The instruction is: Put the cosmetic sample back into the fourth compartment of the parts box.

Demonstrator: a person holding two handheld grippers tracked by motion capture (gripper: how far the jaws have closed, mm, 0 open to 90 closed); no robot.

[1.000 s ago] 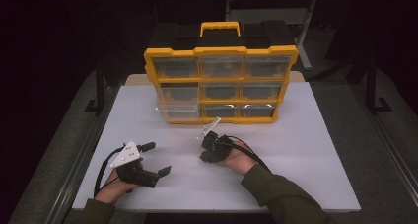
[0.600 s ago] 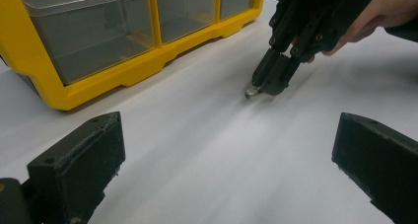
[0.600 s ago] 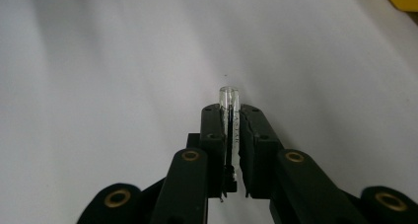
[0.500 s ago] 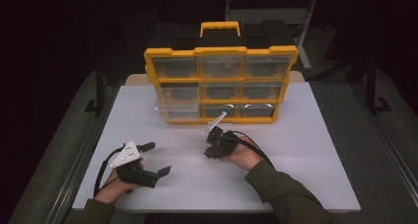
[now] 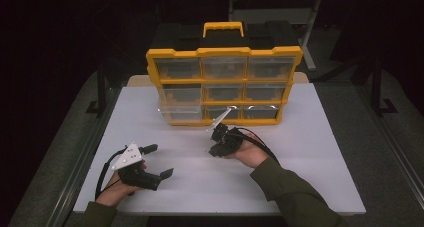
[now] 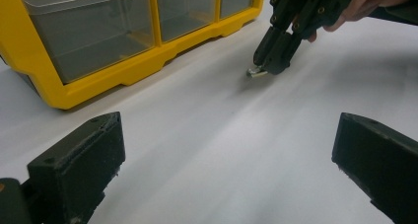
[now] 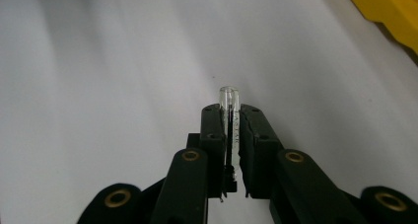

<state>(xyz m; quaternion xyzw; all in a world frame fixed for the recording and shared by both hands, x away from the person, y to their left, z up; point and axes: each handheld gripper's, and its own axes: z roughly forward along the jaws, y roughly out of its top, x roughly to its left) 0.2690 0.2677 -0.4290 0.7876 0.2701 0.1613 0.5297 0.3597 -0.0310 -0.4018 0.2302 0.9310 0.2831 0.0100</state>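
Glass tube, small, clear and cylindrical point(image 7: 229, 116), sits pinched between the black jaws of the right tool point(image 7: 229, 110), its rounded end poking out past the tips; faint lettering runs along it. That tool is nearly closed, clamped on the tube, and seen from the left tool's camera its tip point(image 6: 272, 61) hangs just above the white table point(image 5: 310, 137), in front of the yellow plastic organiser with clear drawers point(image 5: 225, 84). The organiser stands upright at the far side of the table, a black-and-yellow handle on top; its lower left drawer looks pulled slightly forward. The left tool point(image 5: 159, 160) rests near the table's near left corner, well apart from the organiser, jaws spread wide with nothing between them.

Judging by this, the pick-up is done and the carry is in hand. The next move likely calls for bringing the tube to one of the organiser's drawers, keeping the grip gentle and steady so the glass neither slips nor cracks.
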